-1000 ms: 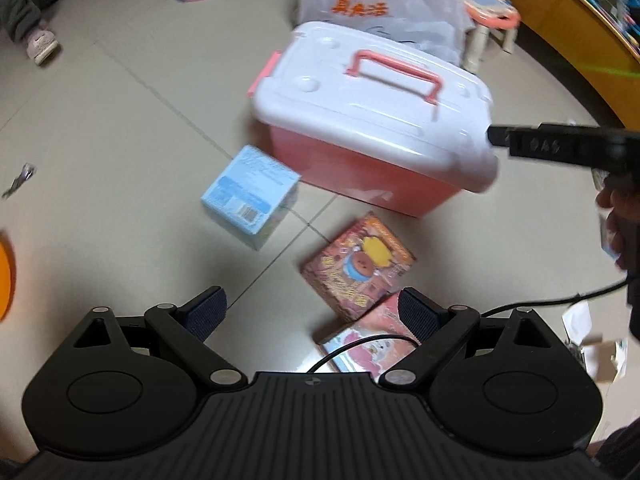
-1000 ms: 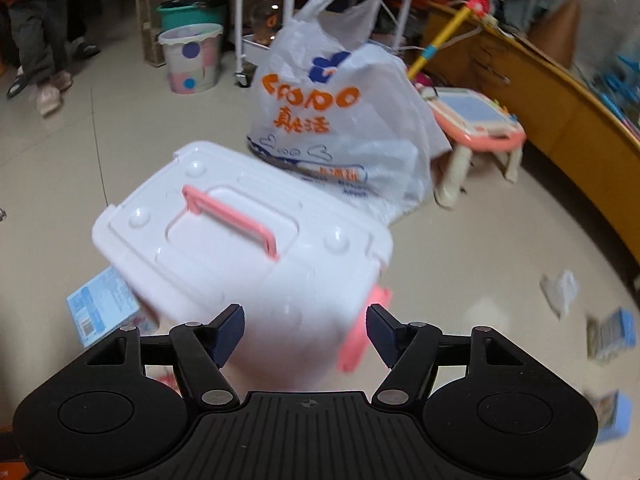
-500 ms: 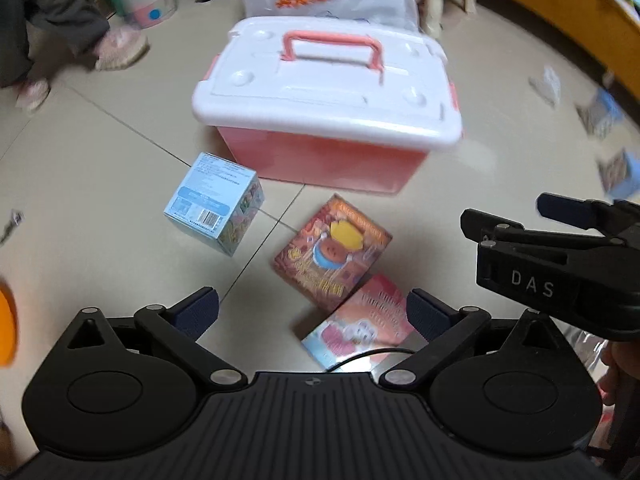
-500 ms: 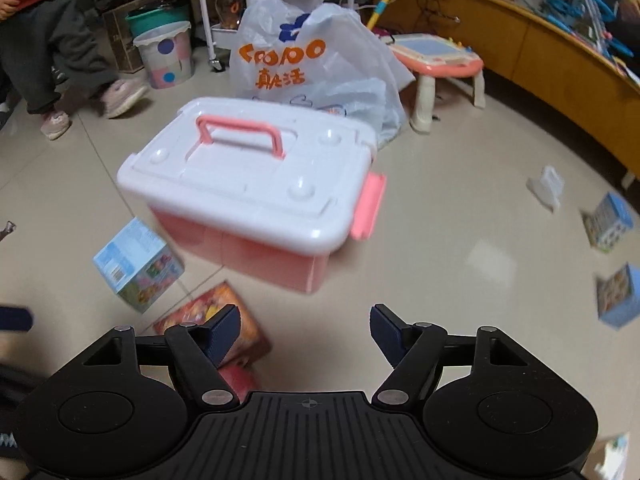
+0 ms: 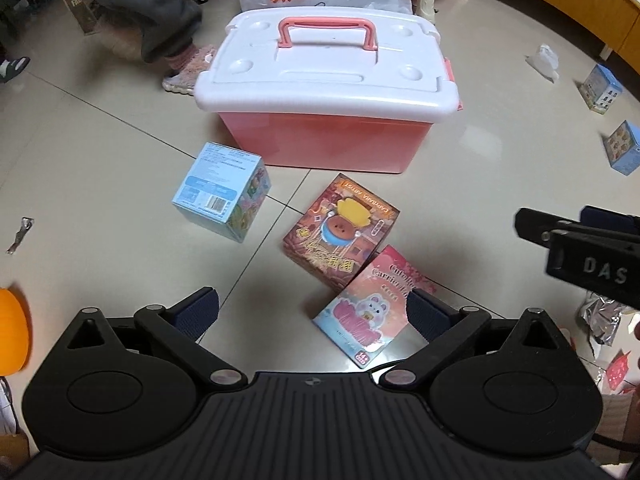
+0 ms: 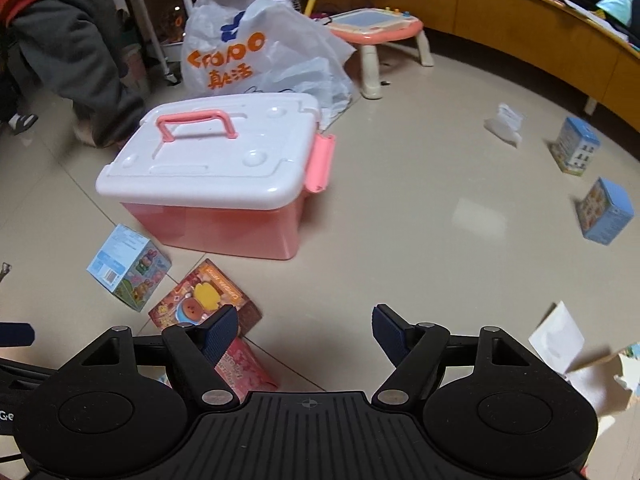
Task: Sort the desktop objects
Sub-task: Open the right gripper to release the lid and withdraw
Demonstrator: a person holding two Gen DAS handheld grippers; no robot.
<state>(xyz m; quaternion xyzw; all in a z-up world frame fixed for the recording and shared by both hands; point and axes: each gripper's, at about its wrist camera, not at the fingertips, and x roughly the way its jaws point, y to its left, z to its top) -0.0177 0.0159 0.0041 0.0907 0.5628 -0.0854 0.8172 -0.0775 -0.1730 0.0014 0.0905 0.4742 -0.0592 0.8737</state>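
Boxes, the pink box (image 5: 374, 308) nearest on the floor before the closed bin (image 5: 326, 96), look light, stiff cardboard; my left tool (image 5: 312, 312) and right tool (image 6: 305, 332) gape empty, so I'd pinch flat sides.

A white plastic shopping bag with orange lettering (image 6: 256, 54) stands on the beige tiled floor (image 6: 420, 208). Right of the bag sits a pink child's drawing table on cream legs (image 6: 374, 26). A curved wooden counter (image 6: 520, 38) runs along the far wall. A person's grey trouser leg (image 6: 76, 52) is at upper left. A crumpled white wrapper (image 6: 505, 124) lies on the floor.
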